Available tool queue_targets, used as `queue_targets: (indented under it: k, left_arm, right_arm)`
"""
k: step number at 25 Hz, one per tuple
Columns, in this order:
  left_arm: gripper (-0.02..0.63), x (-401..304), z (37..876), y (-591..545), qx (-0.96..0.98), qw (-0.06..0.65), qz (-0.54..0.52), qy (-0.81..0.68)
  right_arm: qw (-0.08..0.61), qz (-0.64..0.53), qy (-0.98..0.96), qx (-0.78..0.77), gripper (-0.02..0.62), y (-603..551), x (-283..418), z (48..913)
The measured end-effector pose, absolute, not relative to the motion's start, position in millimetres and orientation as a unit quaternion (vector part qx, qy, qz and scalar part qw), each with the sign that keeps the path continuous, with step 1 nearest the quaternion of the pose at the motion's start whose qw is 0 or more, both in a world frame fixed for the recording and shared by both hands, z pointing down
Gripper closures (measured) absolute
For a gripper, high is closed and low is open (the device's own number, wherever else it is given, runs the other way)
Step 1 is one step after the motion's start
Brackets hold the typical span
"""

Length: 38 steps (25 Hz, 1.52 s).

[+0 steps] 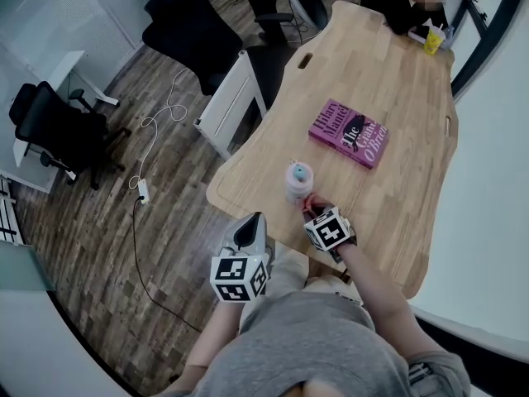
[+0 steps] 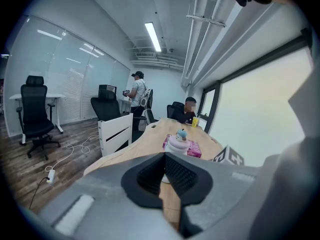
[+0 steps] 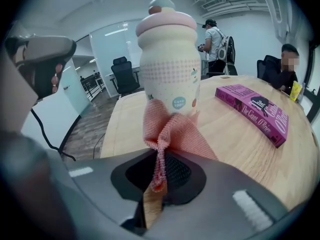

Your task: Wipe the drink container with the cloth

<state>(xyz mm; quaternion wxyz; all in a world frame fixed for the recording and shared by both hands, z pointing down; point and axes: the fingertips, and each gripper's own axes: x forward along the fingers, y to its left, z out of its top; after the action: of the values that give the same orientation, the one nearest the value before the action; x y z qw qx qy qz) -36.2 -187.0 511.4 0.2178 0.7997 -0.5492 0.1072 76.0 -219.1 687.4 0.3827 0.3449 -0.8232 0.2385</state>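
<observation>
The drink container [image 1: 298, 180] is a cream bottle with a pink lid and a small blue figure on top; it stands upright near the table's front edge. In the right gripper view the container [image 3: 169, 69] fills the middle, and a pink-red cloth [image 3: 167, 134] is pressed against its lower part. My right gripper [image 3: 159, 176] is shut on the cloth's pinched end. In the head view the right gripper [image 1: 318, 209] sits just right of the bottle. My left gripper [image 1: 250, 234] hangs off the table's front edge, jaws closed with nothing in them; its own view shows the container [image 2: 178, 143] ahead.
A purple book [image 1: 350, 132] lies flat on the wooden table [image 1: 397, 81] beyond the bottle. A person sits at the far end beside a yellow cup [image 1: 434, 40]. Office chairs [image 1: 58, 126], a white cabinet [image 1: 231, 102] and a floor cable [image 1: 153, 131] are to the left.
</observation>
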Motion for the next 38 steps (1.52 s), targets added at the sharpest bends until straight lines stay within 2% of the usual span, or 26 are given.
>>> queue_targets:
  k: [15,27,38]
  left_arm:
    - [0.603,-31,499,-160,0.803,0.204,0.097,-0.551]
    - [0.603,-22,496,-130,0.8,0.208,0.088,-0.555]
    - [0.603,-30,491,-127,0.804,0.209,0.084,-0.55]
  right_arm:
    - [0.361,0.233,-0.825,0.366,0.569,-194,88,670]
    - [0.271,0.18,-0.853,0.409,0.569,-161,99,580]
    - [0.191,0.109,-0.881,0.418,0.569,-165,70,487]
